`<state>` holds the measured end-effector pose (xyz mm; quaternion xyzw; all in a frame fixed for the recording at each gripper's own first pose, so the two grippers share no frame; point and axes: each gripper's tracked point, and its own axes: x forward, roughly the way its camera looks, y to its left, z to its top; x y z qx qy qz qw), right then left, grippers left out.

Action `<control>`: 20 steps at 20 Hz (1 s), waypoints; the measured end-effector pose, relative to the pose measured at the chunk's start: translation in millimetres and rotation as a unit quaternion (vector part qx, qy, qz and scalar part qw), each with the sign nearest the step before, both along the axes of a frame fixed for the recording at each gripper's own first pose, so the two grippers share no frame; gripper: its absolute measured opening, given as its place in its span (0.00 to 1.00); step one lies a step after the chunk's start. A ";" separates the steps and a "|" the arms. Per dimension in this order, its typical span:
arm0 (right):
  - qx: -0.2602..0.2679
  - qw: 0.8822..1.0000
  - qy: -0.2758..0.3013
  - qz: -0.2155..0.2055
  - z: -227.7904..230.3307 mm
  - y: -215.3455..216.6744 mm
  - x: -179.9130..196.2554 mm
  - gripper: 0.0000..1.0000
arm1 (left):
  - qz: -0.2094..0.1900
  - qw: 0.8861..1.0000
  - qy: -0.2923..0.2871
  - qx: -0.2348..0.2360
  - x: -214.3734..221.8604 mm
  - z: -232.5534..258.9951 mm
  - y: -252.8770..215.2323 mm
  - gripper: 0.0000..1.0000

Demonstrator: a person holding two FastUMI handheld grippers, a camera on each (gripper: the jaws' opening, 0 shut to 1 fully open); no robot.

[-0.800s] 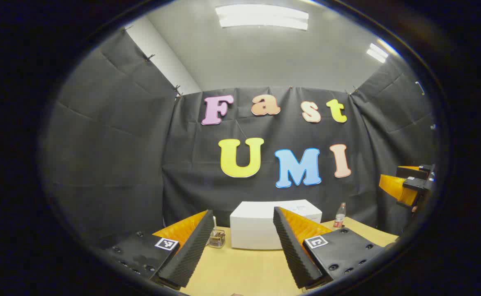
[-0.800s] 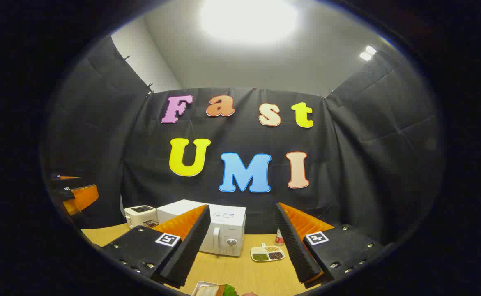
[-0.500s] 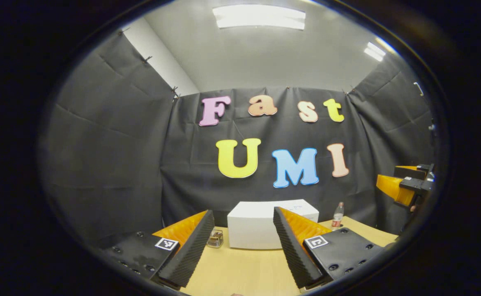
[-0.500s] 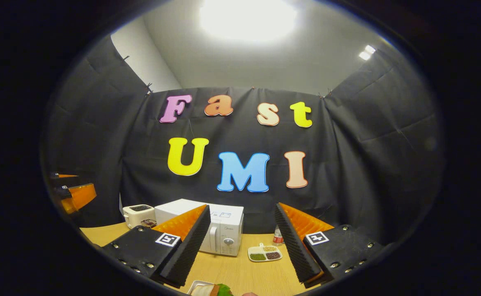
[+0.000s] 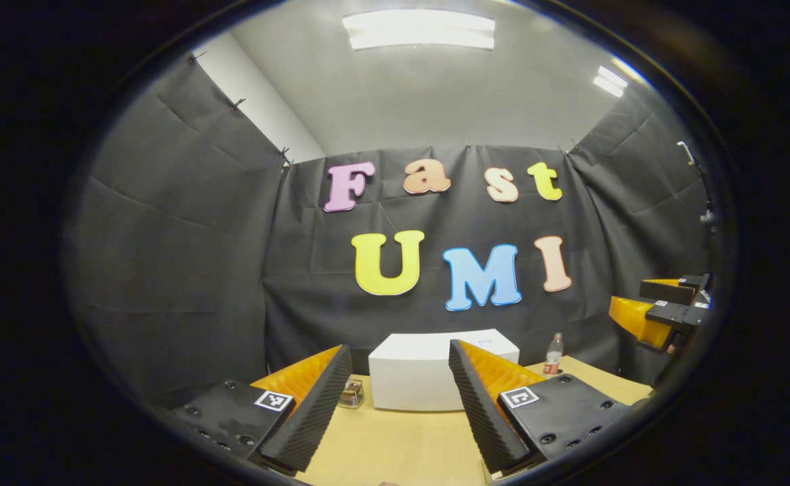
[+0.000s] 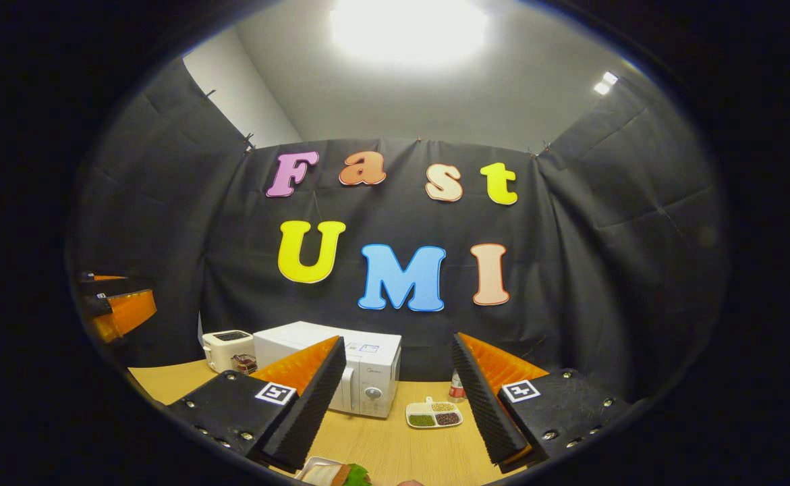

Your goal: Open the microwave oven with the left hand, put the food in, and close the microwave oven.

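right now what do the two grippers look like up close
Each gripper, left gripper and right gripper, has two wedge-shaped fingers with ribbed inner pads. Each finger sits on a flat base plate with screws and a small square black-and-white marker.

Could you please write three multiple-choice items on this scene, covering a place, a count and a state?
1. Where does the toaster stand in the right gripper view?
A. On top of the microwave oven
B. On the table, left of the microwave oven
C. Right of the divided dish

2. How many compartments of the divided dish hold something?
A. One
B. Three
C. Five

3. What state is the microwave oven door in?
A. Shut
B. Wide open
C. Taken off

Answers:
1. B: it sits on the table beside the oven's left side.
2. B: green, pale and dark fillings show.
3. A: the door lies flush with the front, while the left gripper and right gripper hang open, apart from it.
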<state>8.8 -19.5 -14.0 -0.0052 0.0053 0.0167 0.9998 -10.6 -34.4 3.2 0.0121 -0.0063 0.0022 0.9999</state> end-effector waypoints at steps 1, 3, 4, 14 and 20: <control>-0.001 1.000 -0.002 0.002 1.2 -0.4 0.7 0.95 | 0.001 1.000 -0.001 0.001 -0.1 1.0 -0.5 0.97; -0.001 1.000 -0.004 0.005 0.5 -3.6 -0.1 0.95 | 0.000 1.000 -0.004 0.001 -0.6 -0.6 -7.7 0.97; -0.001 1.000 -0.006 0.008 -0.6 -4.1 -2.2 0.95 | 0.000 1.000 -0.004 0.002 0.9 -2.5 -11.6 0.97; 0.003 1.000 -0.003 0.002 -20.3 -41.8 -13.0 0.95 | -0.013 1.000 0.003 -0.001 43.7 -30.4 -59.8 0.95; 0.009 1.000 0.010 -0.023 -31.9 -45.8 4.0 0.95 | -0.053 0.998 0.018 -0.004 114.0 -65.6 -88.4 0.98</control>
